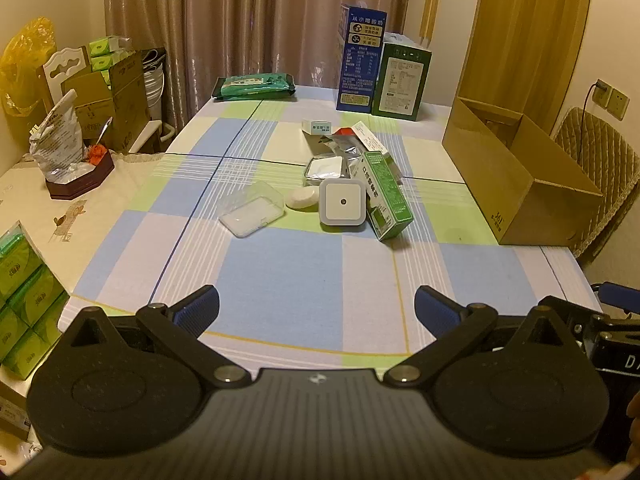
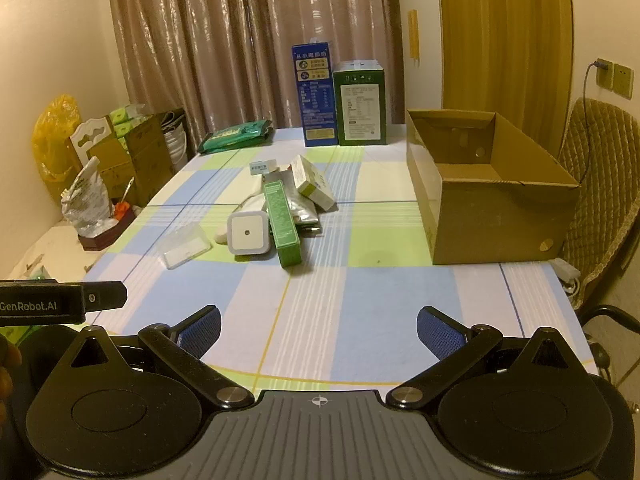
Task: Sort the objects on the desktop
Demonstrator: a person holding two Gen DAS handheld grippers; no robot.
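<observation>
A pile of small objects lies mid-table: a white square night light (image 1: 343,203) (image 2: 247,234), a long green box (image 1: 386,194) (image 2: 283,226), a clear plastic case (image 1: 252,210) (image 2: 185,247), a white oval soap (image 1: 302,198), a silver foil packet (image 1: 344,146) (image 2: 301,210) and small white boxes (image 2: 314,182). An open cardboard box (image 1: 516,176) (image 2: 488,200) stands on the right. My left gripper (image 1: 317,310) and right gripper (image 2: 319,326) are both open and empty, hovering over the table's near edge, well short of the pile.
A blue carton (image 1: 360,58) (image 2: 314,94), a green carton (image 1: 402,78) (image 2: 360,104) and a green wipes pack (image 1: 254,87) (image 2: 238,134) stand at the table's far end. Side-table clutter (image 1: 72,136) lies left. A padded chair (image 2: 600,184) stands right of the cardboard box.
</observation>
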